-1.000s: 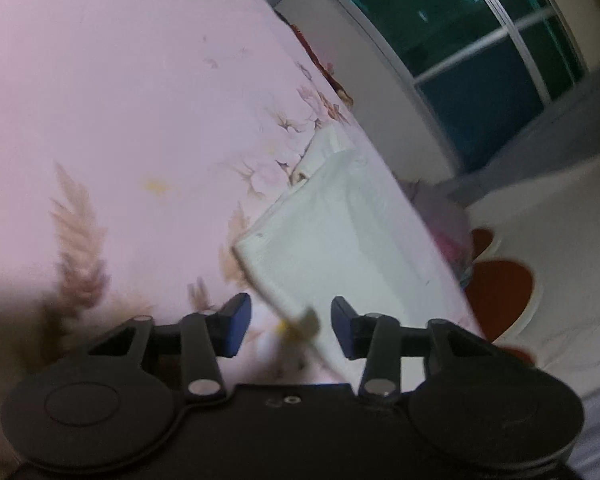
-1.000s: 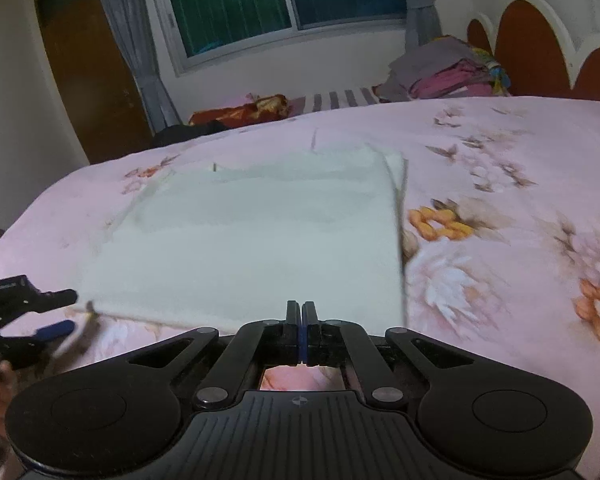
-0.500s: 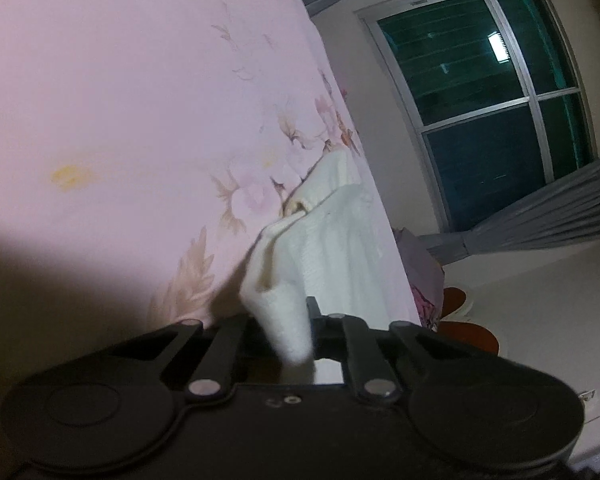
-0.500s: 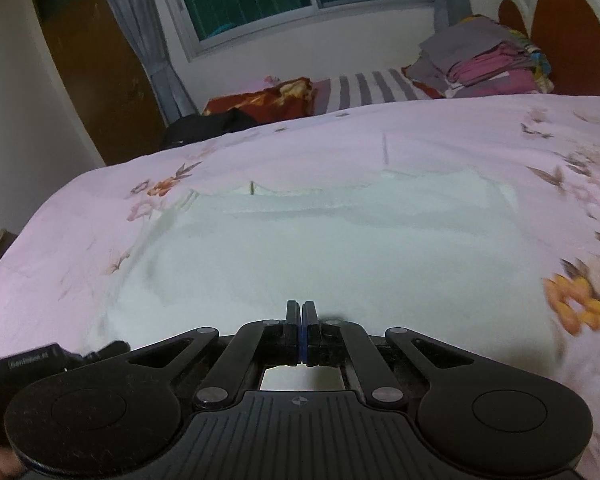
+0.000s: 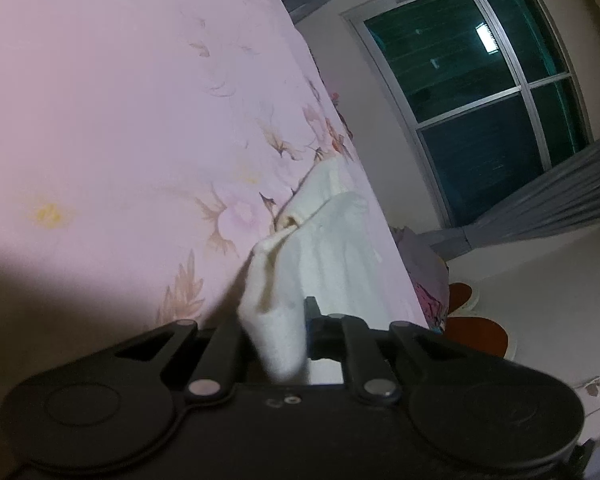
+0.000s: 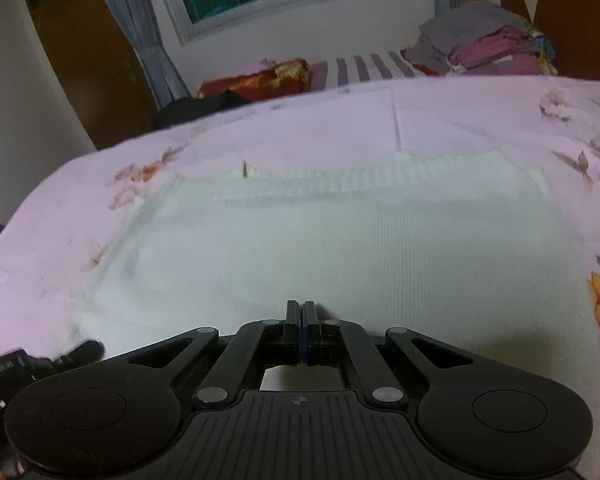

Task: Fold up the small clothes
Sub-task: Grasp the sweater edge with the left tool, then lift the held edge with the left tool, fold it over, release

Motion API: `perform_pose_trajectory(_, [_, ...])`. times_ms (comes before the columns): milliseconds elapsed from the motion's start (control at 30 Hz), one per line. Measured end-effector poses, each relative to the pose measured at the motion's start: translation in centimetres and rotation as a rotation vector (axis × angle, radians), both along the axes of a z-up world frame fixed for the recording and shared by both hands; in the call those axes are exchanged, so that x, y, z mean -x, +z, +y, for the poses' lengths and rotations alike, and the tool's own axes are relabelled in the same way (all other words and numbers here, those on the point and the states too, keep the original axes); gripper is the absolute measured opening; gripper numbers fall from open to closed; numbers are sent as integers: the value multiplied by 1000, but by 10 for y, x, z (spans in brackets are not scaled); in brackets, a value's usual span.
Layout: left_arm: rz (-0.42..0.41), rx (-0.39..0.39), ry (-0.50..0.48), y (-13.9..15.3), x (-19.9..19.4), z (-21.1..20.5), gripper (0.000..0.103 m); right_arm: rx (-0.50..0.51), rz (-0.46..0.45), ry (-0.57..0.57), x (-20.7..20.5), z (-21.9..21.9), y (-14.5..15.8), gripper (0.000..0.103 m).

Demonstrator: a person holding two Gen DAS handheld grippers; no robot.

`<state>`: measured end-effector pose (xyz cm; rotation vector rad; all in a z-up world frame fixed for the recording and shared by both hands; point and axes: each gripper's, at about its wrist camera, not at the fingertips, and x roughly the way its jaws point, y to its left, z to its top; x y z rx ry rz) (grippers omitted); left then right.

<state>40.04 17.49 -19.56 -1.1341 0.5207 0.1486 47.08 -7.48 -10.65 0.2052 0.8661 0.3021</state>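
Since a second ago, the left tool (image 5: 274,332) has clamped a corner of the white ribbed knit cloth (image 6: 340,240). Right tool (image 6: 301,332), fingers pressed together at the near hem, may pinch it; I cannot tell. Cloth spreads away from both across the pink floral bed (image 6: 480,112), long axis left-right.

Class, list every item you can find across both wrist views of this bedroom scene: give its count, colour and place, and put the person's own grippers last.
white cloth: one, white, spread flat on the bed, near corner lifted.
bedspread: one, pink with a flower print, covering the bed.
stack of clothes: one pile, grey, magenta and mixed colours, far right by the headboard.
headboard: one, reddish-brown with white edging, far right.
striped fabric: one, grey and white, behind the bed.
red-orange bundle: one, behind the bed.
window: one, dark glass, grey frame, far wall.
curtain: grey, beside the window.
door: one, brown, far left.
left gripper: black, fingers shut on the cloth's corner.
right gripper: black, fingers shut at the cloth's near edge.
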Motion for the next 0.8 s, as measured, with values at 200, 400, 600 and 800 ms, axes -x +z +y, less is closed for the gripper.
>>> perform_pose_trajectory(200, [-5, -175, -67, 28, -12, -10, 7, 12, -15, 19, -2, 0, -4, 0])
perform_pose_trajectory(400, [-115, -455, -270, 96, -26, -63, 7, -115, 14, 28, -8, -24, -6, 0])
perform_pose_trajectory(600, [-163, -629, -527, 133, -42, -151, 7, -261, -42, -116, 6, -113, 17, 0])
perform_pose_trajectory(800, [-66, -665, -738, 116, -58, -246, 31, -334, -38, -207, 22, -211, 29, 0])
